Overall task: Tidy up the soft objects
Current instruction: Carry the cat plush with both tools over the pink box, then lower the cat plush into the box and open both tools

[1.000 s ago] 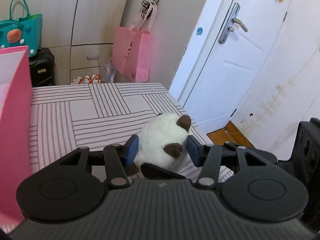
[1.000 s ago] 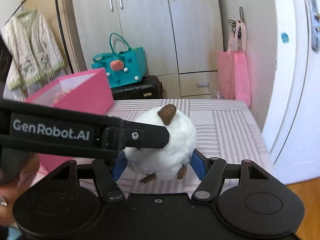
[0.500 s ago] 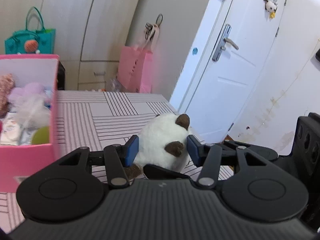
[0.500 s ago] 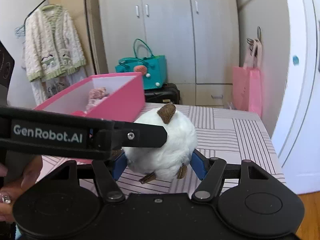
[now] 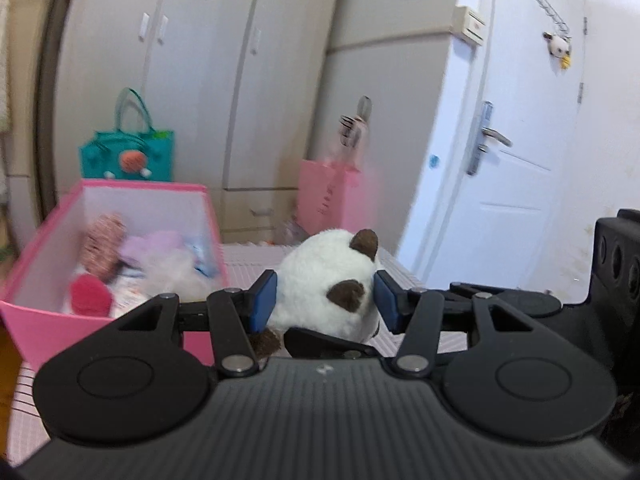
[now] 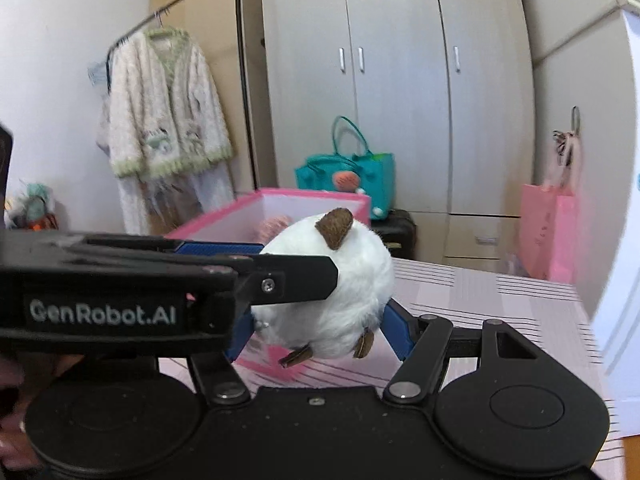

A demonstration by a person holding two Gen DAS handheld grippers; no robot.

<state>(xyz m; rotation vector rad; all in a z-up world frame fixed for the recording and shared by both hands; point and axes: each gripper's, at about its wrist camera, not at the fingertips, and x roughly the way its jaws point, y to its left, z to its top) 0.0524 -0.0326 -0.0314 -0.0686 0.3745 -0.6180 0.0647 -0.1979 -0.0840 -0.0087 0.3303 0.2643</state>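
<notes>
A round white plush toy (image 5: 320,280) with brown ears is held in the air by both grippers at once. My left gripper (image 5: 325,300) is shut on it from one side, blue pads pressed into the fur. My right gripper (image 6: 320,328) is shut on it too; the toy also shows in the right wrist view (image 6: 332,292), with the left gripper's finger crossing in front. A pink box (image 5: 24,312) holding several soft items stands on the striped table to the left, also in the right wrist view (image 6: 320,196) behind the toy.
A teal bag (image 6: 352,180) sits behind the box. A pink paper bag (image 5: 332,196) hangs by the wardrobe. A white door (image 5: 516,184) is on the right. A cardigan (image 6: 160,108) hangs on a rack at left. The striped table (image 6: 500,300) edge runs on the right.
Both grippers have lifted the plush toy higher and carried it left towards the pink box, whose open top and contents have come into view.
</notes>
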